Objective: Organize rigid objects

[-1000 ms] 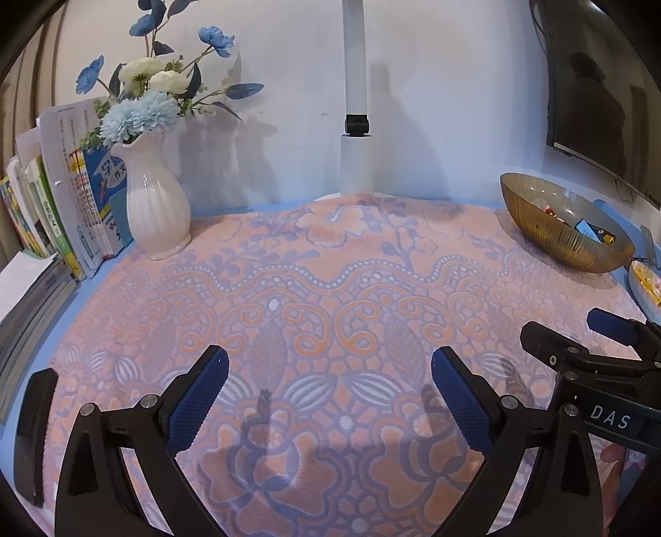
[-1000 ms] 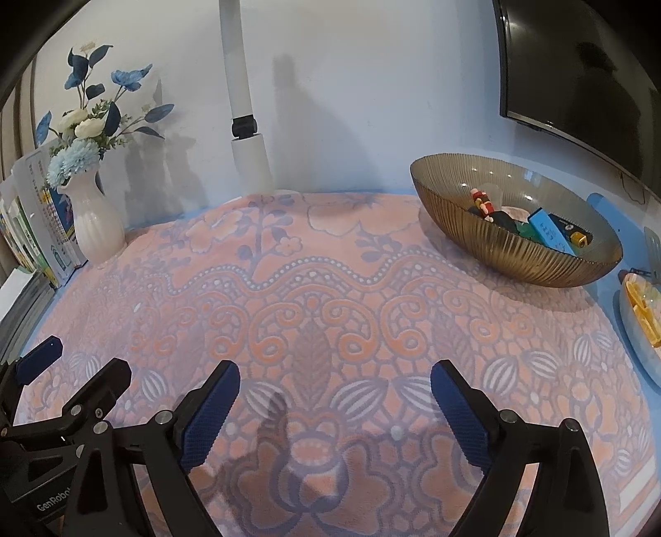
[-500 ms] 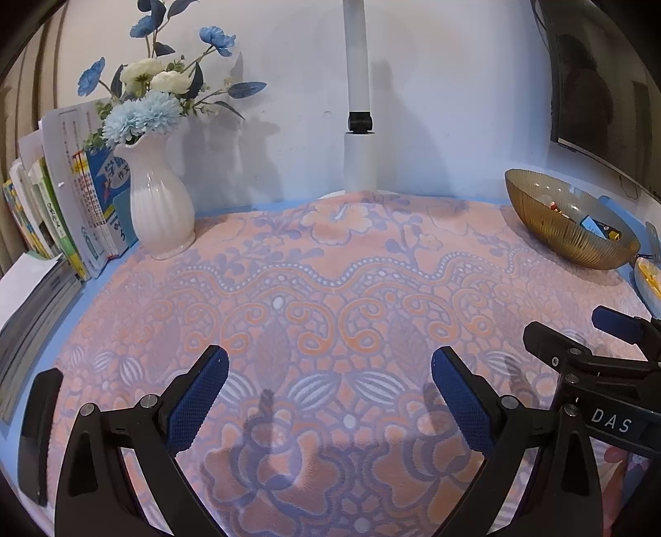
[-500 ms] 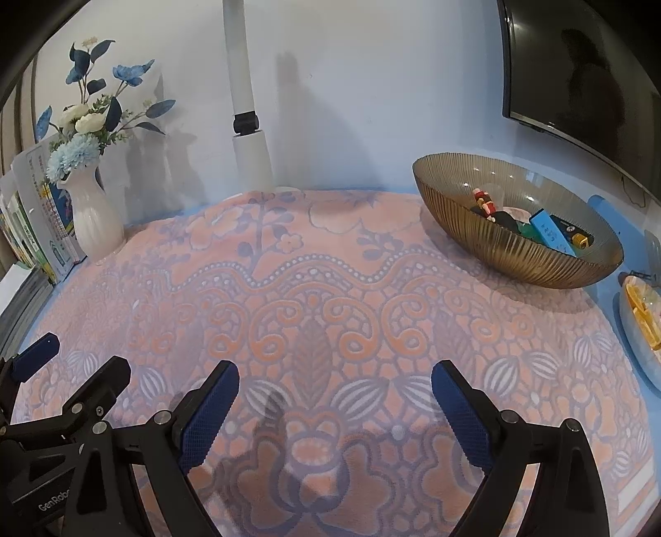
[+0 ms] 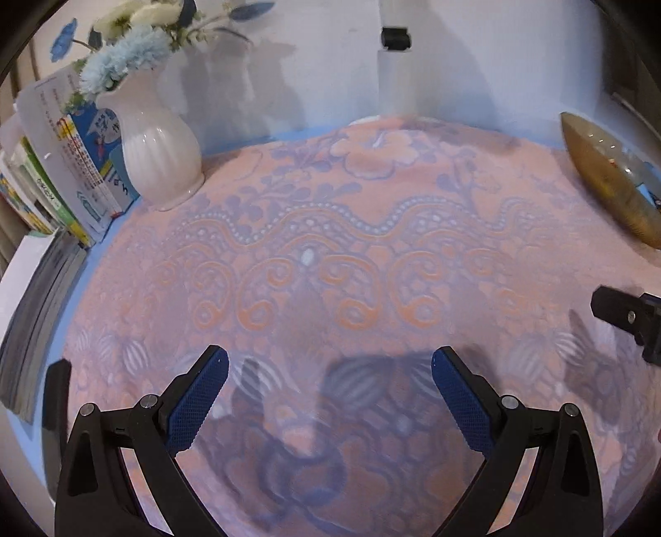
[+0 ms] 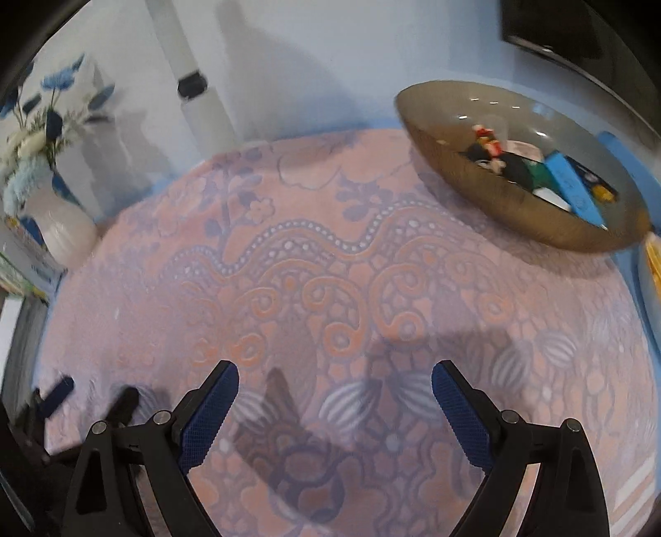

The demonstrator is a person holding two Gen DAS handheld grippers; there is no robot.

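A ribbed amber glass bowl (image 6: 495,198) stands at the back right of the table and holds several small rigid items, among them a blue box (image 6: 572,192) and a dark toy with red parts (image 6: 487,150). In the left wrist view only the bowl's edge (image 5: 607,181) shows at the far right. My left gripper (image 5: 328,367) hangs open over the pink patterned cloth (image 5: 330,256) with nothing between its blue pads. My right gripper (image 6: 334,380) is open too, empty, well short of the bowl. Both views are blurred.
A white vase with blue and white flowers (image 5: 155,153) stands at the back left beside upright books (image 5: 70,177) and a flat stack of books (image 5: 33,314). A white lamp post (image 5: 392,70) rises at the back centre. A dark screen (image 6: 578,29) hangs at the upper right.
Both grippers have tipped further down and shifted, so the wall and flowers slid up out of view. The bowl moved toward the edge in the left wrist view. Both pairs of jaws stayed wide.
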